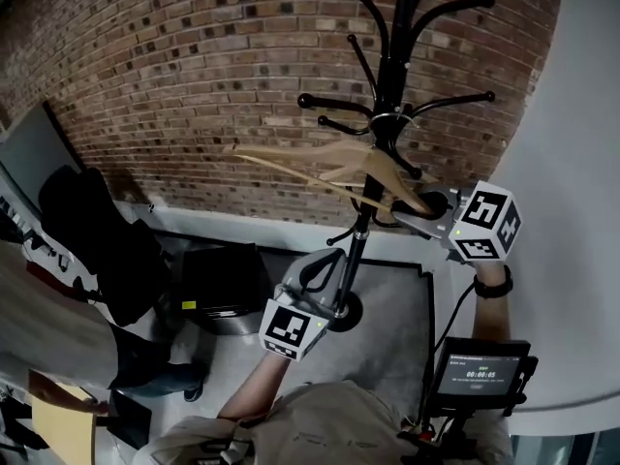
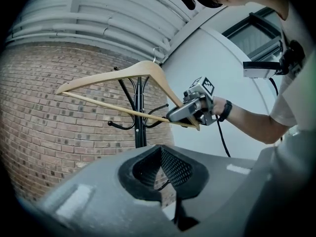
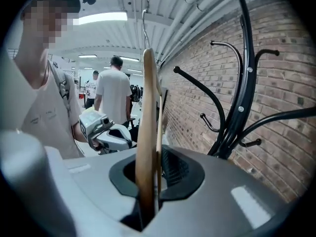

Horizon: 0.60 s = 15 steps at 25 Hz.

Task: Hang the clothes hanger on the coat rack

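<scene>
Right gripper (image 3: 148, 215) clamps the hanger (image 3: 147, 132) by its end; held so far out, the hook (image 3: 144, 26) may swing past the rack (image 3: 242, 98).

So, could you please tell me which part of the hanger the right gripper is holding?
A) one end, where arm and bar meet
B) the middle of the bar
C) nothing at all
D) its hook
A: the right gripper is shut on one end of the hanger, where arm and bar meet, and the hook is free at the top.
</scene>
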Motion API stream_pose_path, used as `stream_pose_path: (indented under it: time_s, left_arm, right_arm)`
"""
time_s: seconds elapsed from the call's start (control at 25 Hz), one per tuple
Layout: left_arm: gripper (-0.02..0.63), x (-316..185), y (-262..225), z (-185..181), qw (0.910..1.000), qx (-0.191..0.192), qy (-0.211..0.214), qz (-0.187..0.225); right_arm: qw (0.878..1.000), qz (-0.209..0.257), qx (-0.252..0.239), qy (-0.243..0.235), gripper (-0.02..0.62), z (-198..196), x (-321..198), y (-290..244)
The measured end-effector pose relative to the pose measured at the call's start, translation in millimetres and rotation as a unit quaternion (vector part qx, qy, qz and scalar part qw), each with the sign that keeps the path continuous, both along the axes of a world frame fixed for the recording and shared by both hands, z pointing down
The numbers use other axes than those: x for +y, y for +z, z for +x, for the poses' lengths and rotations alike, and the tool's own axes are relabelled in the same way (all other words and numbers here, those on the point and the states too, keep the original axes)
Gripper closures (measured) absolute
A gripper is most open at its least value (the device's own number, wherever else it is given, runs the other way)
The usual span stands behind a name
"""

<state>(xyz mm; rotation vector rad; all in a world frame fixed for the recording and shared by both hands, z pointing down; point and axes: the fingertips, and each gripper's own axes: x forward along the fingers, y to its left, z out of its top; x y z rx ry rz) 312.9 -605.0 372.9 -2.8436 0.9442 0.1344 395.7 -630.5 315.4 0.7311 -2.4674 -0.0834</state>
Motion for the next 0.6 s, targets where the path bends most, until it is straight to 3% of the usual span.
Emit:
stream_pose_path:
  time_s: [0.24,0.6]
  left_arm:
    - [0.607,3,3,-4,0.9999,-0.007,-0.010,-0.003]
    - [0.607,-10,17,-57,0.9964,0.002,-0.081,-0.024]
  right_arm:
    - [0.994,-0.084,-0.020,-0.069,0.554,-38,-9,-9]
    - [0.978,-0.185,-0.051,-0.075,0.555,-94,-29,10]
